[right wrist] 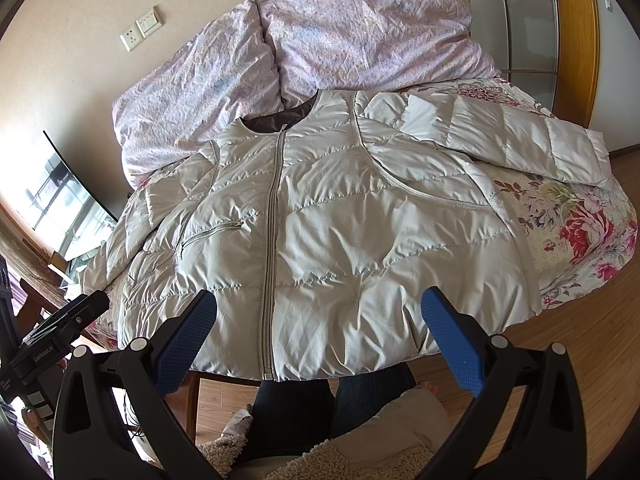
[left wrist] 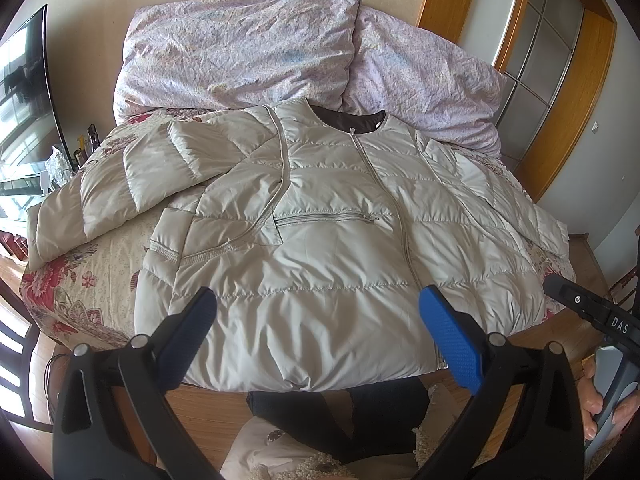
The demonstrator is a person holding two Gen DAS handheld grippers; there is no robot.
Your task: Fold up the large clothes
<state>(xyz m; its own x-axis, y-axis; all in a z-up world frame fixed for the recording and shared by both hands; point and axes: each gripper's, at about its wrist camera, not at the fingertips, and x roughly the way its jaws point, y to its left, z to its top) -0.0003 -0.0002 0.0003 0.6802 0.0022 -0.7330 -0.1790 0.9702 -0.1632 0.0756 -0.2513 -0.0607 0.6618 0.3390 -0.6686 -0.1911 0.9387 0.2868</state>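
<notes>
- A pale quilted jacket (left wrist: 320, 240) lay flat, front up and zipped, on a floral bedspread (left wrist: 72, 292), its hem at the near edge.
- The left gripper (left wrist: 318, 320) hovered over the hem, fingers spread wide, holding nothing.
- The right gripper (right wrist: 320, 320) did likewise, empty.
- Lilac pillows (right wrist: 320, 32) lay behind the collar.
</notes>
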